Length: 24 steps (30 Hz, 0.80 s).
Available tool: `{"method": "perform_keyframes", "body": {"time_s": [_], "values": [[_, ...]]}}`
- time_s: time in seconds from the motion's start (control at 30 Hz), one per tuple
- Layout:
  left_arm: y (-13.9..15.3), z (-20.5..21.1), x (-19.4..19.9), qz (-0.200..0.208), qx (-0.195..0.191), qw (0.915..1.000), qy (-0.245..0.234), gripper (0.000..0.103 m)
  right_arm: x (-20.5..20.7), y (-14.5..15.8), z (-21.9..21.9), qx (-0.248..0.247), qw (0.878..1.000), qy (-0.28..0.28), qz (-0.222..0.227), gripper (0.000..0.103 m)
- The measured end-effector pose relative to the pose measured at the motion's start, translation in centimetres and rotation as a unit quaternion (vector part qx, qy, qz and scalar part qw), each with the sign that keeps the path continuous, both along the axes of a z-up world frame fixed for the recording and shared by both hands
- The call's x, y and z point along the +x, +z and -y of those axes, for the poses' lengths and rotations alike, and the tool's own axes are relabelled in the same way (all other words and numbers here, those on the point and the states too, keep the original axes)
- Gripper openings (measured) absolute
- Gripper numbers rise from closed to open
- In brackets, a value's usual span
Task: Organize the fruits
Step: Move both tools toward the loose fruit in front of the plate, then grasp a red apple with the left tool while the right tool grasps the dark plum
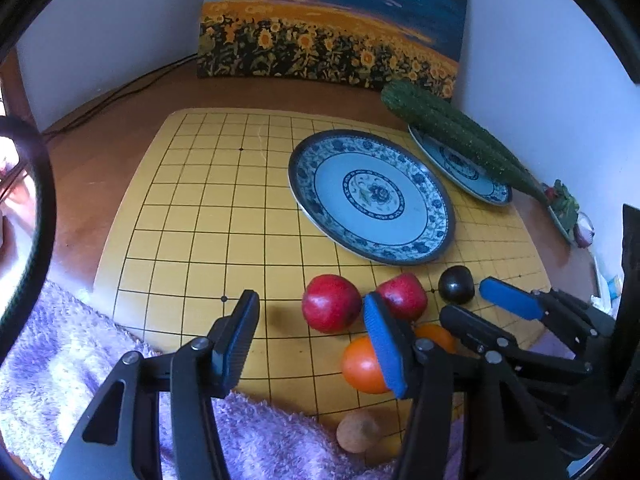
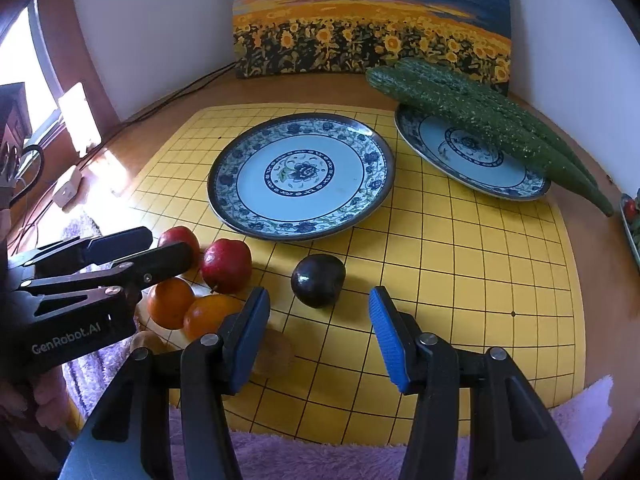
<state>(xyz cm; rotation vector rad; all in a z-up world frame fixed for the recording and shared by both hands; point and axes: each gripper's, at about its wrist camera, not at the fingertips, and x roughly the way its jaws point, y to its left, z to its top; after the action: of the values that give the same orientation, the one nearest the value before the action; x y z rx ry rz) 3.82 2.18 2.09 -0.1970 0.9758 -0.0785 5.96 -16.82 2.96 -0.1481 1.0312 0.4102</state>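
Observation:
Two red apples (image 1: 331,308) (image 1: 402,296), two oranges (image 1: 362,366) (image 1: 436,336), a dark plum (image 2: 318,280) and a brown kiwi (image 2: 274,352) lie clustered on the yellow grid board (image 1: 192,240). Behind them stands an empty blue-and-white plate (image 2: 256,196). My left gripper (image 1: 312,340) is open. The nearer apple sits just beyond its fingertips, close to the blue pad (image 1: 384,344), and neither pad presses it. My right gripper (image 2: 320,338) is open and empty, with the plum just ahead of its tips. Each gripper shows in the other's view.
A second plate (image 2: 472,168) at the back right carries two long cucumbers (image 2: 480,120). A sunflower painting (image 2: 372,28) leans on the wall. A purple towel (image 1: 80,360) covers the board's front edge. Cables and white adapters (image 2: 68,188) lie at the left.

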Motion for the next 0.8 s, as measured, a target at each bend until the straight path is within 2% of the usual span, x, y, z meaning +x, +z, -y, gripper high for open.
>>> {"method": "perform_keyframes", "body": {"time_s": [0.27, 0.47, 0.8], "values": [[-0.3, -0.1, 0.7, -0.008, -0.009, 0.9999, 0.012, 0.056, 0.1, -0.2, -0.1, 0.004, 1.0, -0.003, -0.006, 0.053], [-0.2, 0.0, 1.1, -0.013, -0.028, 0.9995, -0.008, 0.033, 0.4, -0.6, -0.1, 0.01, 1.0, -0.009, -0.012, 0.051], [0.2, 0.0, 0.9, -0.003, -0.034, 0.9993, -0.015, 0.033, 0.6, -0.7, 0.1, 0.017, 1.0, -0.008, -0.014, 0.042]]}}
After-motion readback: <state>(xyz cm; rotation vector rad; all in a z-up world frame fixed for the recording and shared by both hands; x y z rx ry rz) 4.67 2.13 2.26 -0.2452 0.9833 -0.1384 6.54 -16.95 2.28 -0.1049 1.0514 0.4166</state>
